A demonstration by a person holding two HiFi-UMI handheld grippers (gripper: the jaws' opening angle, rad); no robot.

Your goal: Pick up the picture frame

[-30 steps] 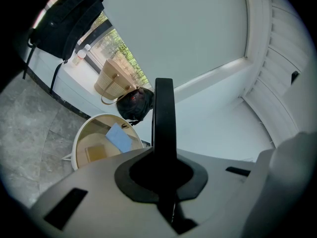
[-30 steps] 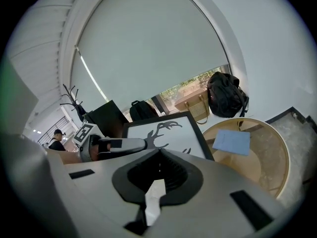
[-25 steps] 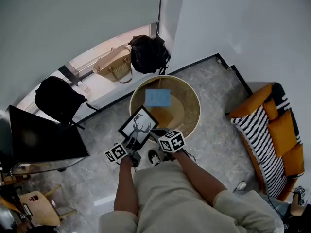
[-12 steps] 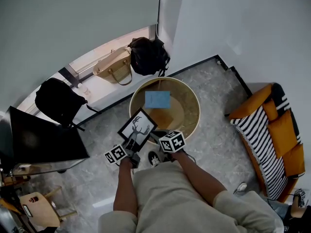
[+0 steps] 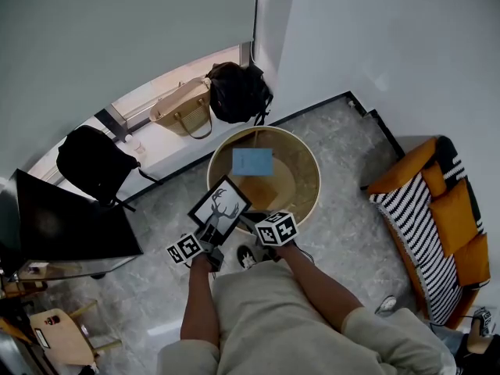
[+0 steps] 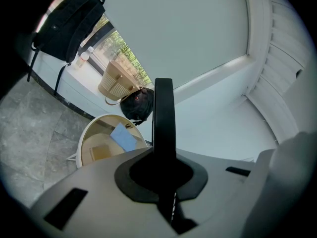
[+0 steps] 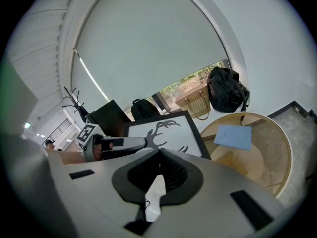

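Observation:
The picture frame (image 5: 221, 207), black-edged with a deer silhouette on white, is held tilted in the air just in front of the round table (image 5: 312, 162). My left gripper (image 5: 212, 229) is shut on its lower edge. In the left gripper view the frame (image 6: 163, 113) stands edge-on between the jaws of that gripper (image 6: 163, 155). My right gripper (image 5: 254, 223) sits close by the frame's lower right corner. In the right gripper view its jaws (image 7: 158, 155) meet with nothing seen between them; the frame (image 7: 163, 133) and the left gripper (image 7: 119, 144) lie beyond.
A blue booklet (image 5: 252, 161) lies on the round table. A tan handbag (image 5: 182, 105) and black backpack (image 5: 238, 91) sit on the window ledge, another black bag (image 5: 94, 158) at left. A dark panel (image 5: 66, 225) stands left, an orange sofa with striped throw (image 5: 437, 225) right.

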